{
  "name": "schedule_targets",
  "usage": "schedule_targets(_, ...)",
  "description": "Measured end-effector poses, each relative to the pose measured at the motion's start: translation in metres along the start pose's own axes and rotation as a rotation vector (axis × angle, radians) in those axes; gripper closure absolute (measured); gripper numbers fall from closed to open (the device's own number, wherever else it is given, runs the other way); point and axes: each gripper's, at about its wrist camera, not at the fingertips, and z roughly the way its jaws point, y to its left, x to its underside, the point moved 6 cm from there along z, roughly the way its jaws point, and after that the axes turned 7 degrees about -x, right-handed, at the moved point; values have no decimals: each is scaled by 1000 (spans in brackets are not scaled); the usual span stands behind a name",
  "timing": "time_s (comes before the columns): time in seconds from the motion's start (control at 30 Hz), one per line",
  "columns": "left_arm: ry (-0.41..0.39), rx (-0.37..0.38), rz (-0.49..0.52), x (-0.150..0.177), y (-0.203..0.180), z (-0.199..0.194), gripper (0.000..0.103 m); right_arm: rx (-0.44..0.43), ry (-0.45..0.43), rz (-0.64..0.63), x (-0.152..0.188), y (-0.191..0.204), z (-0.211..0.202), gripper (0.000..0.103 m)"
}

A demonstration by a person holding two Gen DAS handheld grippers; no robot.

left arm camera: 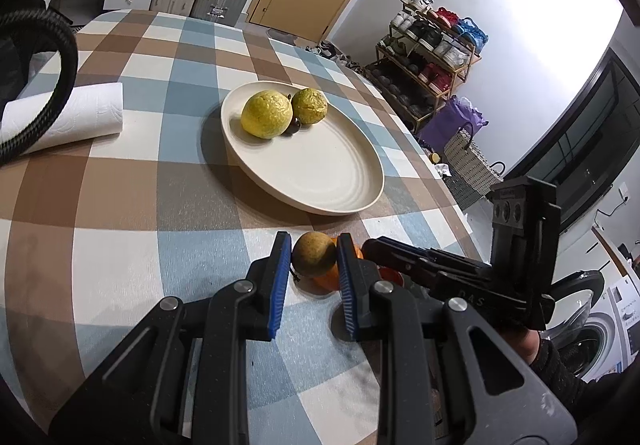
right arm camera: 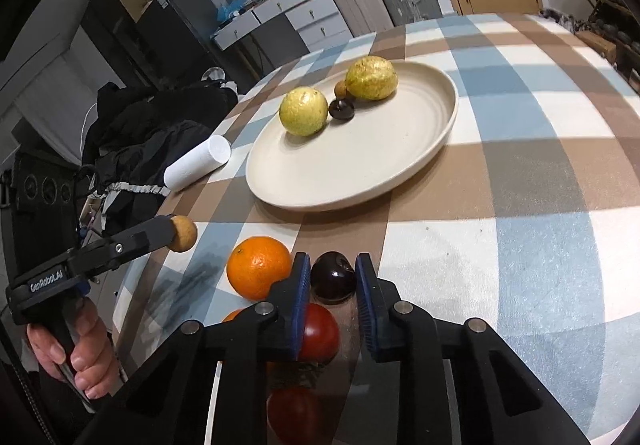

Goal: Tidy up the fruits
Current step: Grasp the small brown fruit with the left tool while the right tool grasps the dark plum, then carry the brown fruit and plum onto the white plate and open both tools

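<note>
A cream plate (left arm camera: 320, 205) (right arm camera: 340, 201) lies on the checked tablecloth. It carries two yellow-green fruits (left arm camera: 266, 113) (right arm camera: 303, 111), a dark round fruit (right arm camera: 341, 109) and a small brown one (right arm camera: 341, 88). My left gripper (left arm camera: 313, 275) (right arm camera: 176, 233) is shut on a small brown round fruit (left arm camera: 314, 254) (right arm camera: 183, 234), lifted short of the plate's near rim. My right gripper (right arm camera: 333, 285) (left arm camera: 366, 245) is shut on a dark plum-like fruit (right arm camera: 333, 277), its blue pads touching both sides. An orange (right arm camera: 259, 267) sits just left of it; red tomatoes (right arm camera: 318, 333) lie beneath the fingers.
A white paper towel roll (left arm camera: 80, 113) (right arm camera: 198, 163) lies left of the plate. Black clothing (right arm camera: 152, 133) is heaped at the table's left edge. A braided black cable (left arm camera: 60, 85) loops over the far left. A clear bowl (left arm camera: 576, 297) shows behind the right gripper.
</note>
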Motion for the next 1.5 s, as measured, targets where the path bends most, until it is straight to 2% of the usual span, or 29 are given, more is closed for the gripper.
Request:
schedule_targets(0.23, -4, 2, 24, -18, -8, 12, 82, 3, -76, -1, -22, -7, -18, 80)
schedule_targets(0.57, -38, 34, 88, -68, -48, 50, 82, -9, -159, -48, -94, -17, -34, 80)
schedule_targets(0.93, -10, 24, 89, -105, -73, 129, 82, -51, -138, -17, -166, -52, -2, 80)
schedule_targets(1.07, 10, 20, 76, -110, -73, 153, 82, -61, -99, -14, -175, -63, 22, 79)
schedule_targets(1.13, 27, 42, 60, -113, -74, 163, 82, -66, -79, -3, -176, -67, 32, 79)
schedule_targets(1.27, 20, 0, 109, -123, -81, 169, 82, -72, -73, -4, -176, -71, 43, 79)
schedule_targets(1.37, 61, 19, 86, -124, -80, 177, 82, -77, -56, 3, -174, -73, 50, 79)
schedule_targets(1.43, 95, -5, 79, -123, -77, 185, 82, -73, -52, 8, -174, -75, 53, 79)
schedule_targets(1.5, 113, 2, 54, -123, -74, 191, 82, -76, -49, 20, -173, -78, 55, 79)
